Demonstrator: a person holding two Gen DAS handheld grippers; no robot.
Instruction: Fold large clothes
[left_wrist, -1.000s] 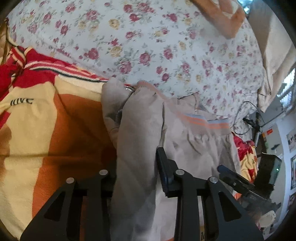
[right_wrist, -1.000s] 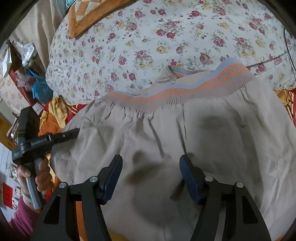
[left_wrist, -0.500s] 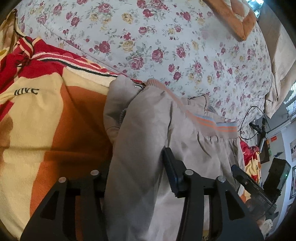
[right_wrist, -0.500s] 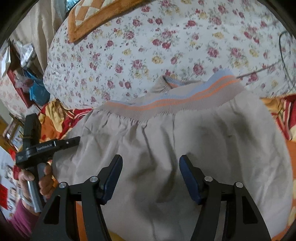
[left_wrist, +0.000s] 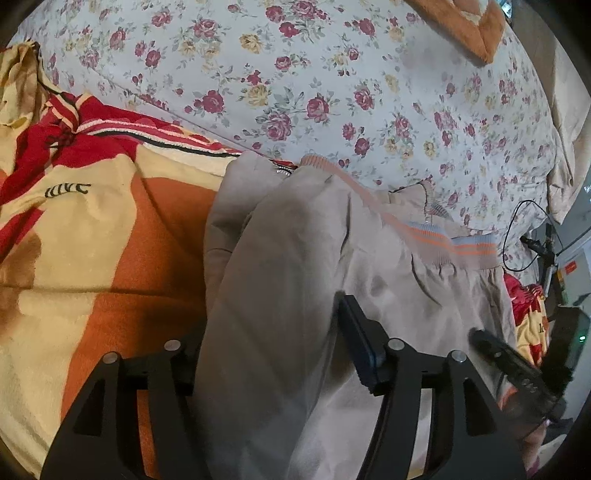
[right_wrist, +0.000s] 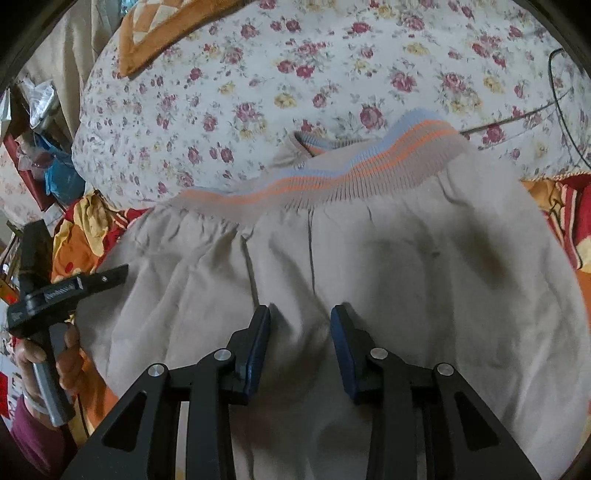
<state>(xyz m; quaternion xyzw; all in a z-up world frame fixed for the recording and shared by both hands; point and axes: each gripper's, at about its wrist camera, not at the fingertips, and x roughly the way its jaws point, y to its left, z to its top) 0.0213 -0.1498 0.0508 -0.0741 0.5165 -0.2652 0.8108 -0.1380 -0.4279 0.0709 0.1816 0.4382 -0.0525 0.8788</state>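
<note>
A beige garment (left_wrist: 288, 258) with a ribbed hem (right_wrist: 369, 166) striped orange and blue lies spread on the bed. A long fold of it runs between the jaws of my left gripper (left_wrist: 271, 332), which are opening. Its right finger (left_wrist: 356, 332) stands at the fold's edge and its left finger is hidden under the cloth. My right gripper (right_wrist: 300, 325) points down onto the garment's (right_wrist: 406, 258) middle. Its jaws are closing, with a low ridge of cloth between the blue pads (right_wrist: 258, 339). A hand holds the left gripper (right_wrist: 66, 288) at the garment's left edge.
An orange, yellow and red blanket (left_wrist: 92, 240) lies under the garment. Behind it is a floral quilt (left_wrist: 332, 74) with an orange cushion (right_wrist: 159, 33) on top. A black cable (left_wrist: 524, 229) and clutter (right_wrist: 40, 155) sit beside the bed.
The left jaws have spread apart around the cloth fold and the view has tipped slightly. The right jaws have drawn closer together over the garment.
</note>
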